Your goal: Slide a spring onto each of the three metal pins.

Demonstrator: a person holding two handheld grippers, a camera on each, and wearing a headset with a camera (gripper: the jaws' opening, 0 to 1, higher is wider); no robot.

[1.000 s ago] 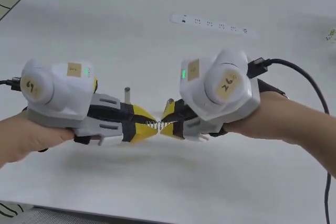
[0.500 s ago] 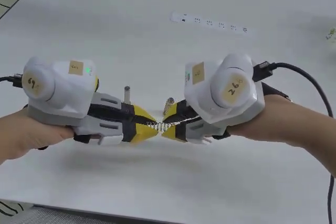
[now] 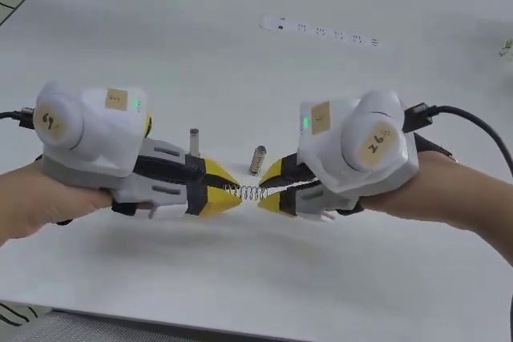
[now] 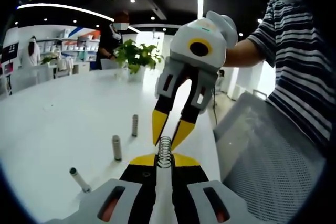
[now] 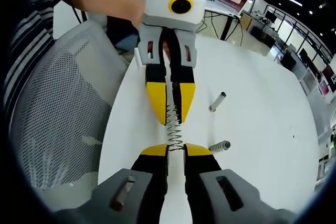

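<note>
I see the white table [image 3: 240, 278] under both tools, with a power strip [image 3: 319, 32] lying at its far side. The left gripper [image 3: 232, 195] and the right gripper [image 3: 263, 198] point at each other, nose to nose, low over the table. Each has its jaws pressed onto 1 end of the same spring [image 3: 251, 192], which hangs stretched between them. Just behind them stand a bare pin [image 3: 194, 140] and a sprung pin [image 3: 257, 159] already wearing a coil. From the left gripper view I count 3 metal pins [image 4: 116, 147] in a row beside the jaws.
</note>
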